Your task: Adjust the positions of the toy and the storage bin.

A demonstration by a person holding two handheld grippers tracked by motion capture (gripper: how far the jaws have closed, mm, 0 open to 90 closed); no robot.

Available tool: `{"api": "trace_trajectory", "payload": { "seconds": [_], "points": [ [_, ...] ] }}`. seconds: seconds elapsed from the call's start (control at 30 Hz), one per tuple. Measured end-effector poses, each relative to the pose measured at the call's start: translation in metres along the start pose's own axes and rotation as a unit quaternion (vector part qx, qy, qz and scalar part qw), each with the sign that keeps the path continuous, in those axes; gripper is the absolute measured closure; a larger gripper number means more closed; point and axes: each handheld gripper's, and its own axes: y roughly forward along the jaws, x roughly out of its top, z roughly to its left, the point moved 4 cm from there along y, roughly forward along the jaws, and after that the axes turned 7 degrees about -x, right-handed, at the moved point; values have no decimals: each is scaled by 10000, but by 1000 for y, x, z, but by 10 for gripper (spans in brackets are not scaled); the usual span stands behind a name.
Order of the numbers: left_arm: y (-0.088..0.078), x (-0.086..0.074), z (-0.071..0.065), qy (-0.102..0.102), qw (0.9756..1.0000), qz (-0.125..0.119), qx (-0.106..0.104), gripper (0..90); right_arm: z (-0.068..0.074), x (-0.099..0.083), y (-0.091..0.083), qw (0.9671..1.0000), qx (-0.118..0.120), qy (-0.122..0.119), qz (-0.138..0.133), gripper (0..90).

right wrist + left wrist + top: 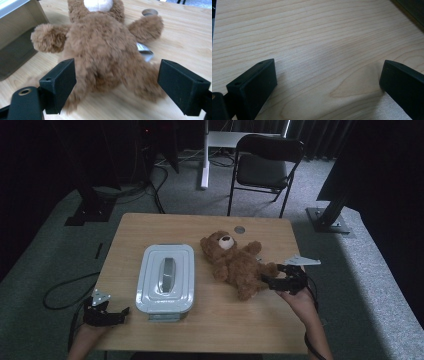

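A fluffy brown teddy bear [235,262] lies on its back on the pale wooden tabletop [260,320], head away, legs toward the right tongs [116,86], spread wide astride them; the left tongs [328,86], also agape, rest well apart.

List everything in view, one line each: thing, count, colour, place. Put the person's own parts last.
Table: one, light wood, centre of the high view.
Lidded box: one, white-grey, left half of the table.
Teddy bear: one, brown with pale muzzle, lying right of the box.
Round insert: one, grey, far edge of the tabletop.
Folding chair: one, black, on the carpet beyond the table.
Left gripper: one, black, near left table edge, fingers apart over bare wood.
Right gripper: one, black, fingers apart at the bear's legs.
Hands: two, near edge.
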Motion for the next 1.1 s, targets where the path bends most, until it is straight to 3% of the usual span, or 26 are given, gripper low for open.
{"api": "trace_trajectory", "payload": {
  "seconds": [0.5,0.73,0.83,1.03,1.1],
  "points": [
    [0,0,0,-1,10000,-1,0,18,16,32,57,9987,424,-155,239,144],
    [0,0,0,1,10000,2,-1,18,22,29,83,9972,469,-224,532,144],
    [0,0,0,1,10000,2,-1,18,27,26,93,9966,379,-339,652,139],
    [0,0,0,0,10000,1,-1,18,28,22,108,9956,238,-352,841,133],
    [0,0,0,0,10000,0,-1,18,28,16,116,9938,362,-284,1014,138]
  ]
}}
